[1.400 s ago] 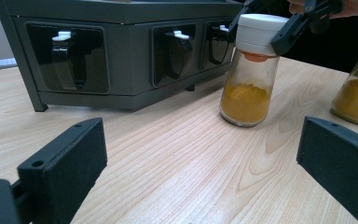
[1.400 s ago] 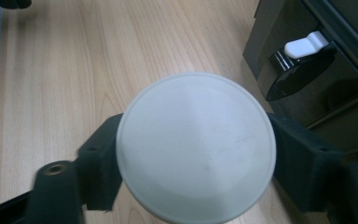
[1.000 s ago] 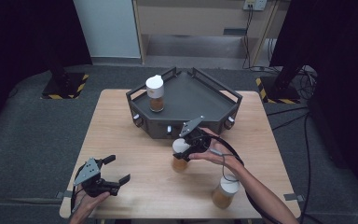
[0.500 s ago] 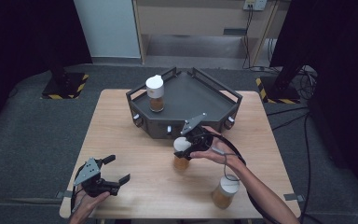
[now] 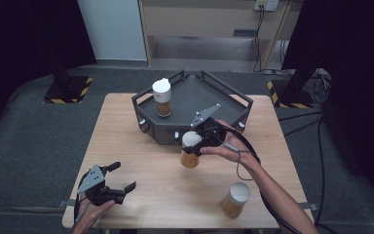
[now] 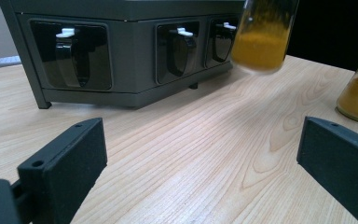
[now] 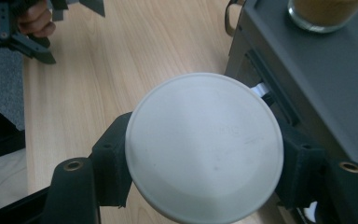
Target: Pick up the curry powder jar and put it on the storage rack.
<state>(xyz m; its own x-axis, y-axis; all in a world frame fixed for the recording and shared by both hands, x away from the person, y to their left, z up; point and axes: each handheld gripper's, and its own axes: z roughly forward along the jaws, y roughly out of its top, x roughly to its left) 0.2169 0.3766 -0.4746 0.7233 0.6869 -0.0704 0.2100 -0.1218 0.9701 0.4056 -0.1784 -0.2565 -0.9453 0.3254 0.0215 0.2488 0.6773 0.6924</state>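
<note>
My right gripper (image 5: 195,144) is shut on a glass jar (image 5: 190,150) of orange powder, just under its white lid (image 7: 204,145), and holds it off the table in front of the dark grey tray (image 5: 209,95). From the left gripper view the same jar (image 6: 264,35) hangs clear of the wood. A second jar (image 5: 162,97) stands on the tray at its left. A third jar (image 5: 235,199) stands near the table's front right. My left gripper (image 5: 118,176) rests open at the front left, nothing between its jaws (image 6: 200,154).
The tray's front wall (image 6: 121,51) carries several black latches with white tabs. The wooden table (image 5: 141,161) is bare between the two grippers. A cable trails from the right gripper over the person's wrist. Dark floor and stand bases surround the table.
The right gripper has lifted the jar straight up off the table. The left gripper has stayed in place.
</note>
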